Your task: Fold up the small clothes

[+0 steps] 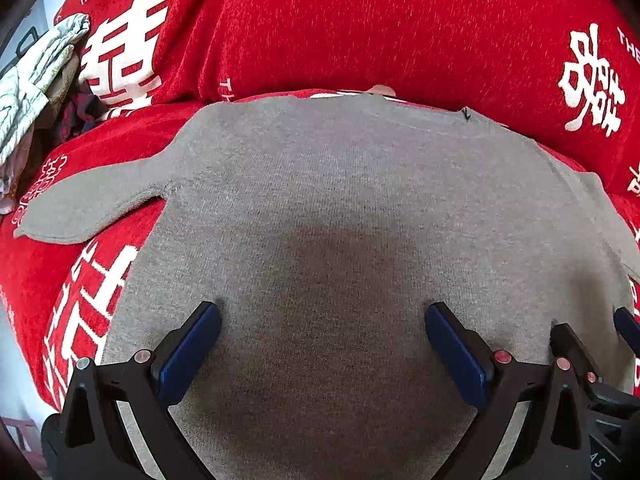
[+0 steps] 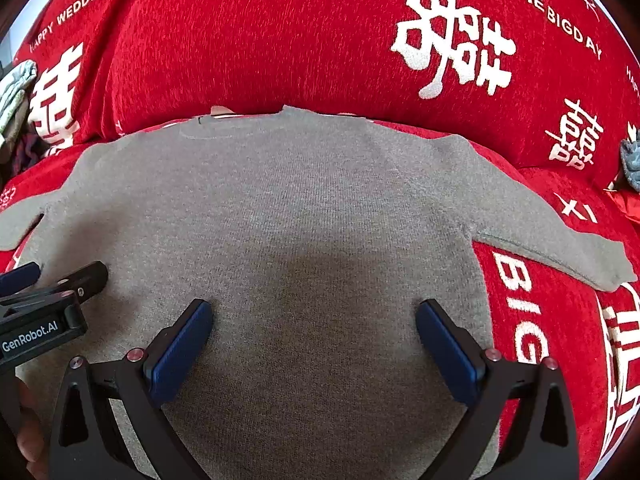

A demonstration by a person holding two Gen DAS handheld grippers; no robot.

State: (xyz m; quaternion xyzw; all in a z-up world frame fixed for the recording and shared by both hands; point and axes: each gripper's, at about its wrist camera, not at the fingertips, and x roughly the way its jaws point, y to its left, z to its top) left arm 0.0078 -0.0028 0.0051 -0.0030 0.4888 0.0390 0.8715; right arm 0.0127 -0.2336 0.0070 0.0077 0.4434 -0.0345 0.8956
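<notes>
Small grey knit sweater point(image 1: 340, 208) lies flat, unfolded, on red printed sofa cover point(image 1: 360, 28). Left gripper point(image 1: 322, 346) and right gripper point(image 2: 314, 344) fingers wide apart, empty, above hem. Next, probably: grab a sleeve outboard of the fingers and fold inward.

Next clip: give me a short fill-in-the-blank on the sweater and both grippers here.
1. The sweater spread flat is ____ in colour.
2. The sofa cover under it is ____ with white print.
3. The left gripper and the right gripper both have jaws ____.

Missing words: grey; red; open
</notes>
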